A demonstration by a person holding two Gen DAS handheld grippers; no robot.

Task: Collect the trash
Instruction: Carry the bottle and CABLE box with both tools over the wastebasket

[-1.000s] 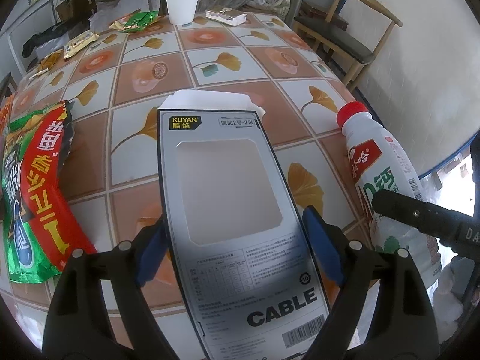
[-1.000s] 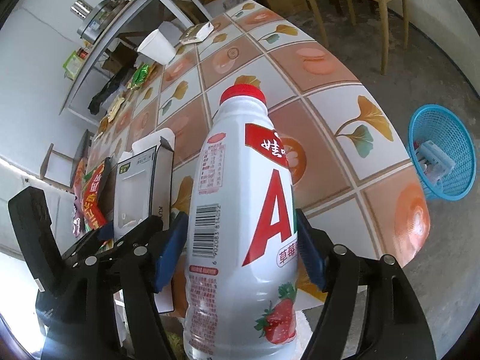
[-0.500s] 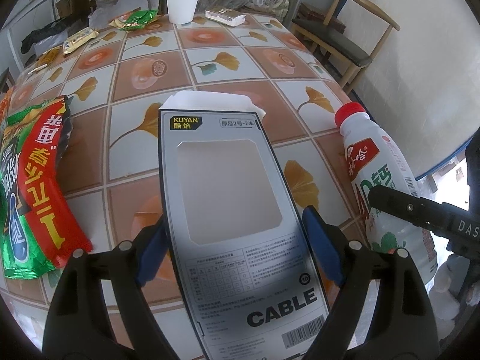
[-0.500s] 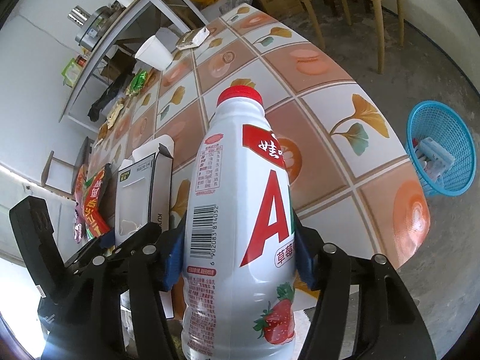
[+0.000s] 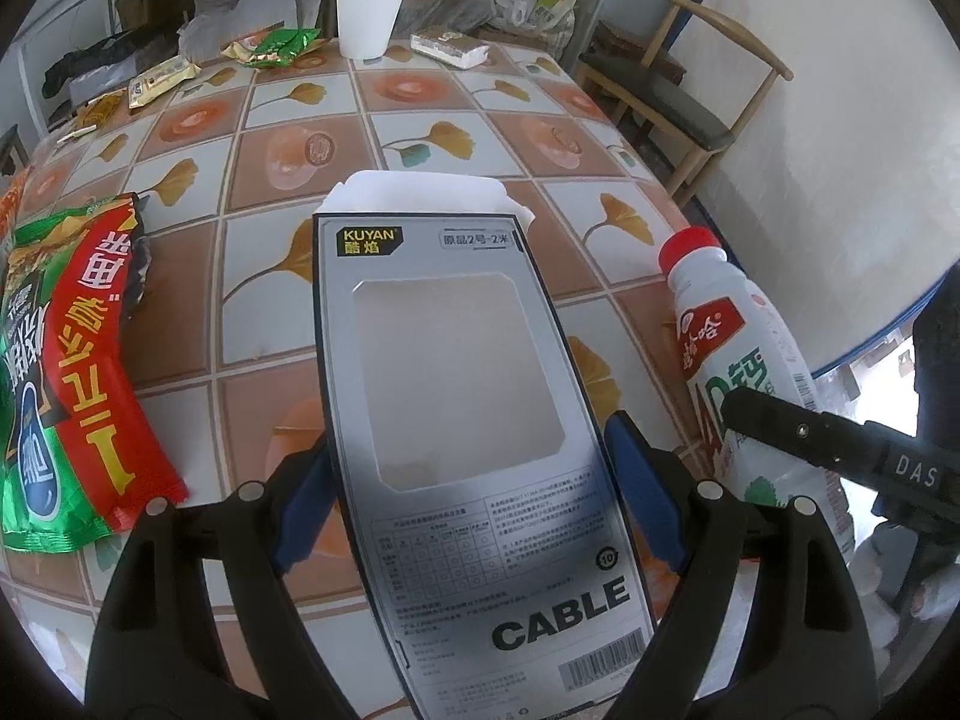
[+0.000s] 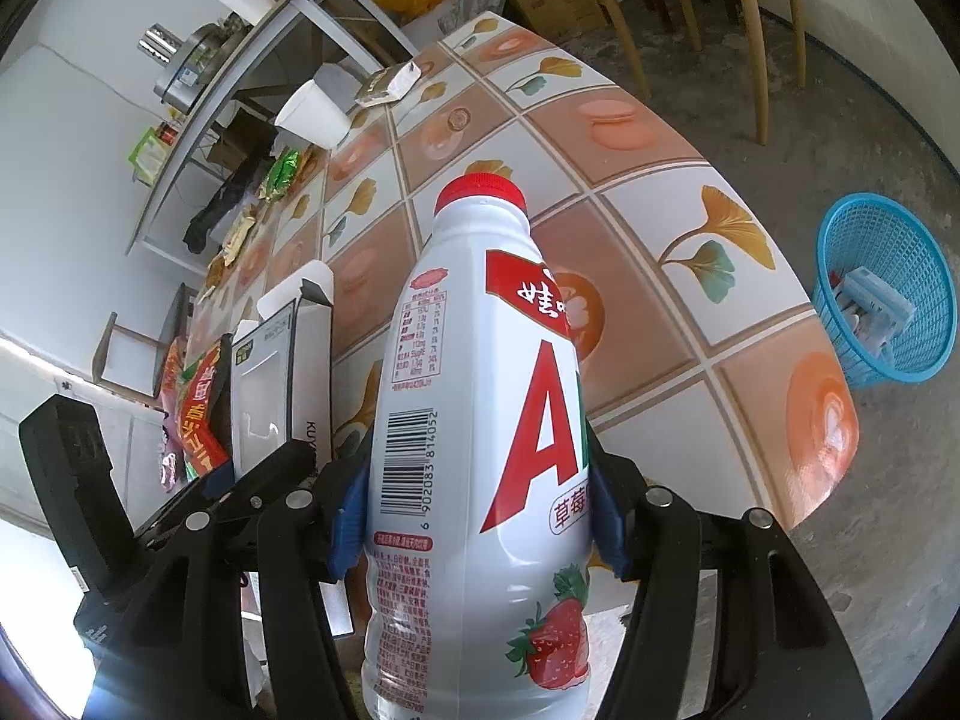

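Left gripper is clamped on a grey cable box, its blue pads pressed against the box's two long edges; the box is held above the near part of the table with its white end flap open at the far end. Right gripper is clamped on a white strawberry-milk bottle with a red cap, held upright past the table's near right edge. In the left wrist view the bottle is seen just beside the box, on its right.

Below both items a round table is seen, covered with a cloth of orange and white squares printed with ginkgo leaves. A red and green snack bag lies at the left edge. A white paper cup, several small wrappers and a flat packet are located along the far side.

On the grey floor to the right, well apart from the table, a blue mesh basket with packaging inside is seen. Wooden chairs stand by the white wall, and a metal shelf unit is placed beyond the table
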